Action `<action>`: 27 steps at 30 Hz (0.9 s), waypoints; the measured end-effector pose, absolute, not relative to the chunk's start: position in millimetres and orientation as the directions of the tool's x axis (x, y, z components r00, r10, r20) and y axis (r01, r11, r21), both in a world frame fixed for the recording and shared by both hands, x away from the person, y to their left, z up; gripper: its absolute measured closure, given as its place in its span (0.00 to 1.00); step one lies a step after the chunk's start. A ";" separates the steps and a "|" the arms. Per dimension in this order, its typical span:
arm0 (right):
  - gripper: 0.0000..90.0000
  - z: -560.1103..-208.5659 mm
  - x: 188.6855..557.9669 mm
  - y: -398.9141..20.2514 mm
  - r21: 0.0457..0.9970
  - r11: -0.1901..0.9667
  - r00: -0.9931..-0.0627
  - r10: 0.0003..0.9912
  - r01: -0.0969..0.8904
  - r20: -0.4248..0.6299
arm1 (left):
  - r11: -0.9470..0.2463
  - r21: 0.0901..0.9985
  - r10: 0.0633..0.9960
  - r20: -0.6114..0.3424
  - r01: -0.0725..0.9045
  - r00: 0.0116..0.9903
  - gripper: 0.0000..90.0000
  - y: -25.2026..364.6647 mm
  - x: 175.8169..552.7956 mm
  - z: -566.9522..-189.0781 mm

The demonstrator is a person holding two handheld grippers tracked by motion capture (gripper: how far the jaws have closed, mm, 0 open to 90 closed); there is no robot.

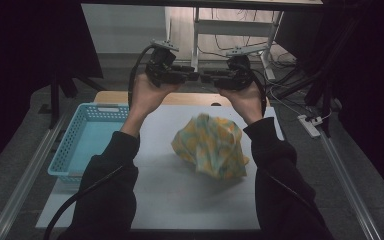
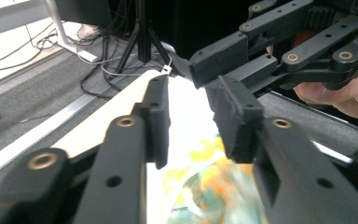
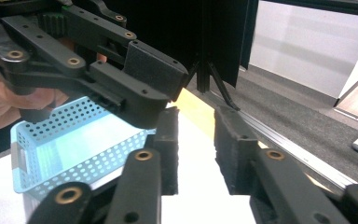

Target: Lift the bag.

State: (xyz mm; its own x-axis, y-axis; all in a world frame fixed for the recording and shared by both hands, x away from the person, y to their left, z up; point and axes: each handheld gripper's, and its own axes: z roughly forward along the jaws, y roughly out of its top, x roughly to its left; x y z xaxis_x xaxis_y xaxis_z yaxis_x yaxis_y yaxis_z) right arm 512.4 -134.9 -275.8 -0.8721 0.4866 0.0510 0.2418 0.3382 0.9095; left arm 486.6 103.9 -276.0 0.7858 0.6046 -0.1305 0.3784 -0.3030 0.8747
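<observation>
In the high view, two dark sleeves (image 1: 105, 200) come in nearest the camera. Beyond them a yellow patterned cloth (image 1: 211, 145) lies crumpled on the white surface (image 1: 170, 195), with a blue basket (image 1: 82, 142) at its left edge. Past the cloth, the left gripper (image 1: 189, 76) and right gripper (image 1: 206, 77) are held up, tip to tip.

In the left gripper view, its fingers (image 2: 156, 116) stand parted with nothing between them, the cloth below.

In the right gripper view, its fingers (image 3: 233, 149) are likewise spread and empty, the basket beyond.
</observation>
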 end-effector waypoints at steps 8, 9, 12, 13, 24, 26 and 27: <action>0.64 -285.7 509.4 -137.5 0.900 0.354 -0.872 0.486 0.253 0.054 | -0.327 0.873 0.612 -0.098 0.363 0.785 0.46 106.5 481.5 -289.6; 0.62 -286.8 508.6 -137.7 0.898 0.359 -0.871 0.489 0.255 0.051 | -0.331 0.872 0.611 -0.093 0.360 0.786 0.43 107.2 480.6 -290.5; 0.57 -290.2 506.7 -138.4 0.894 0.366 -0.871 0.489 0.258 0.051 | -0.332 0.876 0.614 -0.081 0.350 0.785 0.36 108.5 477.2 -293.3; 0.56 -291.3 506.0 -138.8 0.894 0.368 -0.870 0.491 0.257 0.048 | -0.333 0.877 0.617 -0.076 0.347 0.784 0.33 109.0 475.9 -294.3; 0.35 -308.8 500.9 -146.6 0.895 0.353 -0.855 0.516 0.274 0.059 | -0.347 0.864 0.638 -0.067 0.364 0.767 0.11 116.5 460.4 -310.4; 0.32 -312.5 499.5 -148.1 0.896 0.348 -0.857 0.512 0.274 0.063 | -0.353 0.861 0.637 -0.066 0.367 0.768 0.10 118.8 457.9 -314.8; 0.30 -314.4 498.6 -148.9 0.897 0.345 -0.857 0.512 0.275 0.065 | -0.357 0.857 0.642 -0.064 0.372 0.764 0.09 119.5 456.6 -317.1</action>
State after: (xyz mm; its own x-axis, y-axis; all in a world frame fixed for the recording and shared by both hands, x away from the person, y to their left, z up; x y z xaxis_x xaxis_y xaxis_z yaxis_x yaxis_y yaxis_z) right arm 498.6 -148.9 -314.4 -0.8568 0.5116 0.0654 0.2747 0.3453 0.8974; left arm 456.6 119.5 -317.1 0.7637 0.6424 -0.0642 0.3720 -0.3566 0.8570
